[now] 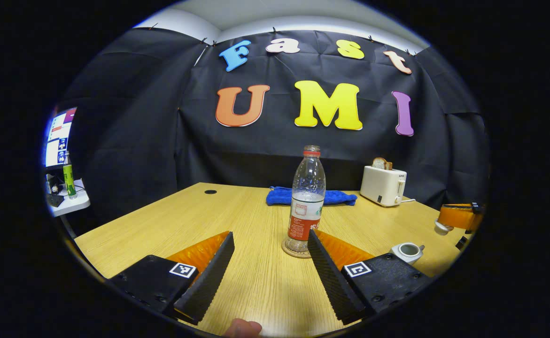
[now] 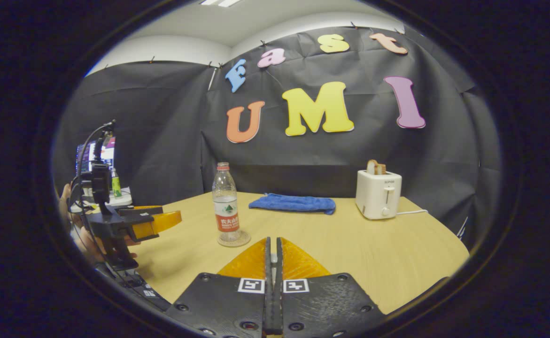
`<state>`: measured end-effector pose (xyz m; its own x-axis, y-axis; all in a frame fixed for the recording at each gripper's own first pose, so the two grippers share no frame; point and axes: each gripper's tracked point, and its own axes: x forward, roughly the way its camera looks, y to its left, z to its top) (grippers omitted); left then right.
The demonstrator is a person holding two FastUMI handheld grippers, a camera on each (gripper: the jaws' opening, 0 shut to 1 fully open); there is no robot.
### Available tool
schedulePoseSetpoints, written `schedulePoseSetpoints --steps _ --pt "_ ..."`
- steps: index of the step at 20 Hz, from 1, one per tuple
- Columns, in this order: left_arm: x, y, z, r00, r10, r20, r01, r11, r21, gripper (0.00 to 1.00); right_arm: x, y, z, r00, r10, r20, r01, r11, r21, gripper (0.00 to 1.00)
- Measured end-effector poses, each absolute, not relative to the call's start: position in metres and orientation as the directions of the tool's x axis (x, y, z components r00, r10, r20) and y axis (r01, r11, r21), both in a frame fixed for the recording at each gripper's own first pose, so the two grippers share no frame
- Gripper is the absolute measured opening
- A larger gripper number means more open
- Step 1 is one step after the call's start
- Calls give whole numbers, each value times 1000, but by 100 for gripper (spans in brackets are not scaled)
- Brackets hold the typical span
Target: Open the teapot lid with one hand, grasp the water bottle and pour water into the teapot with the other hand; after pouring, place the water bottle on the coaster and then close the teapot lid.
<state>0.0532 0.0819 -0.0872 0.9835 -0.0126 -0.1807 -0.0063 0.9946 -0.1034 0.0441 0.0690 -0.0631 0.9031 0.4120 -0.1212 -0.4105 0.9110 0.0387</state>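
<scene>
The bottle (image 1: 306, 202) is standing on the coaster (image 1: 295, 249) with the left gripper (image 1: 270, 267) gaping just short of it, the teapot (image 1: 408, 252) sitting open to its right, while the right gripper (image 2: 273, 263) is pinching a small pale thing, likely the lid, so closing the pot looks next.

A recording booth is shown. Black cloth walls (image 2: 162, 141) are pinned up around a wooden surface (image 2: 350, 244). A monitor (image 1: 58, 138) is seen beside it.

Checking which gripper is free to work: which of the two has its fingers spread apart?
The left gripper: its fingers stand wide apart, aimed at the water bottle on the coaster. The right gripper has fingers closed together.
</scene>
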Motion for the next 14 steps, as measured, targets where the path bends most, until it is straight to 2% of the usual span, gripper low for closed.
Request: schedulePoseSetpoints --steps 6,14 --pt "18 101 -63 994 48 -101 -55 996 -69 98 62 98 -83 885 443 -144 -447 895 9 0" --pt "4 100 -57 995 53 -81 -58 996 -62 98 68 103 -104 883 443 -154 -448 894 5 0"
